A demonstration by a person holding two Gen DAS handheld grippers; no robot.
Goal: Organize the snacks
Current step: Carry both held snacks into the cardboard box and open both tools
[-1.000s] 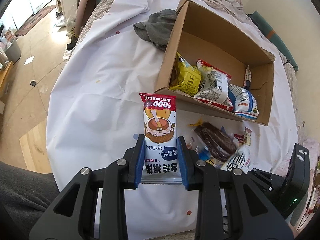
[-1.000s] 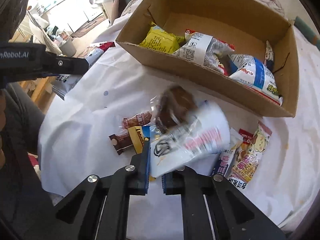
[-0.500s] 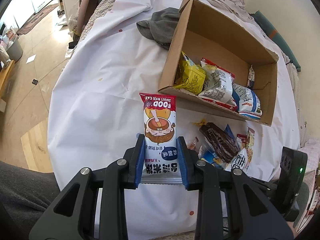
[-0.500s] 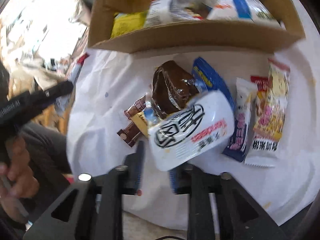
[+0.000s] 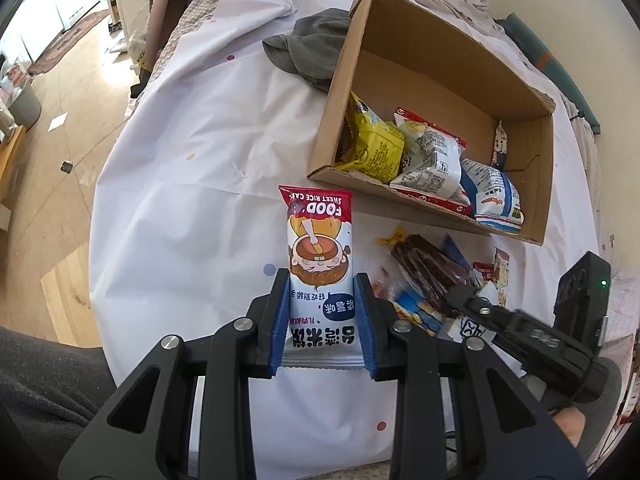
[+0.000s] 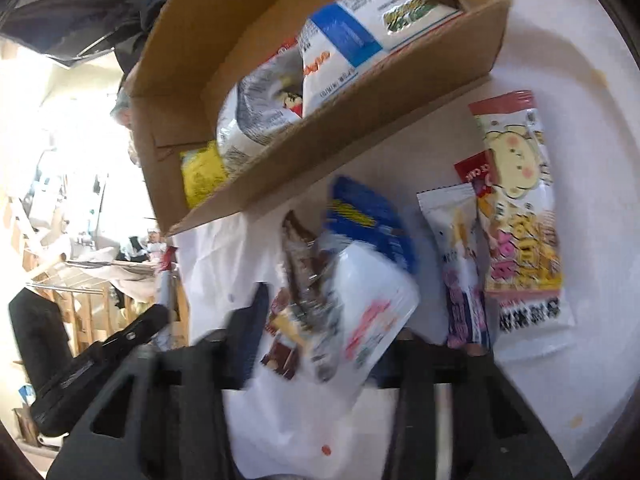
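- Right now your left gripper is clamped on the lower part of a rice cake packet, blue pads pressed to both long edges, its red "FOOD" end pointing away from you and held above the white tablecloth.
- Your right gripper shows in a blurred, tilted view; a white packet sits between its fingers, which stand fairly far apart, and you cannot tell whether they are pinching it or just bracketing it.
- Ahead and to the right of the left gripper, the cardboard box lies open on the cloth, with a yellow bag, a white bag with a red edge and a blue-and-white bag lined up along its near wall.
- Just outside that near wall, loose snacks lie in a heap on the cloth: a dark brown wrapped bar and a blue packet partly under it.
- Further to the right of the heap in the right wrist view, a pink-and-yellow cartoon packet lies flat, overlapping a narrower white packet beside it.
- At the far left corner of the box, a grey cloth lies crumpled against the cardboard.
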